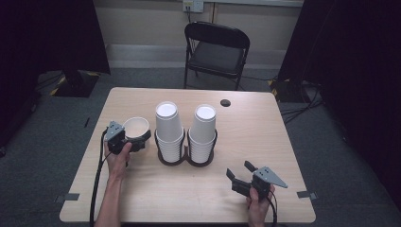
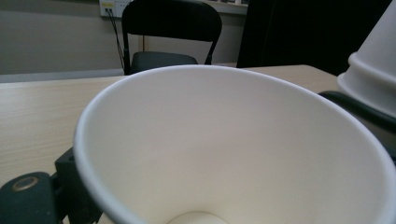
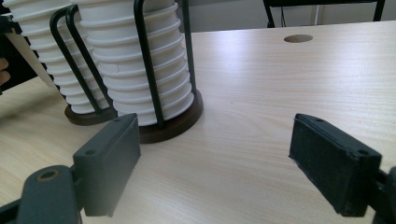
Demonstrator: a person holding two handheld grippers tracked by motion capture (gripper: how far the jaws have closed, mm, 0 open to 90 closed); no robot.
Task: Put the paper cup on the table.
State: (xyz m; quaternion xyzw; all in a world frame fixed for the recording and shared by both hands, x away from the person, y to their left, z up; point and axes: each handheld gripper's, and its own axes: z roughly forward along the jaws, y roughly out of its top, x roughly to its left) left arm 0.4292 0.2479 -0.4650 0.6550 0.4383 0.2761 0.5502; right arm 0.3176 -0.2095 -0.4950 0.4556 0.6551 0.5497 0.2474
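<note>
A single white paper cup (image 1: 136,126) stands mouth up left of two stacks, and my left gripper (image 1: 139,137) is shut on its wall. In the left gripper view the cup's inside (image 2: 224,149) looms close, with one black finger (image 2: 70,186) against its side. Two tall stacks of upturned white cups (image 1: 169,127) (image 1: 203,130) sit in a black wire holder (image 1: 187,158) at the table's middle. My right gripper (image 1: 239,170) rests near the front right, open, with bare tabletop between its pads (image 3: 219,163). The nearer stack (image 3: 149,70) rises ahead and to its left.
The wooden table (image 1: 189,194) has a round cable hole (image 1: 225,102) near its far edge. A black folding chair (image 1: 215,52) stands behind it. Dark curtains hang on both sides, and cables lie on the floor at the right.
</note>
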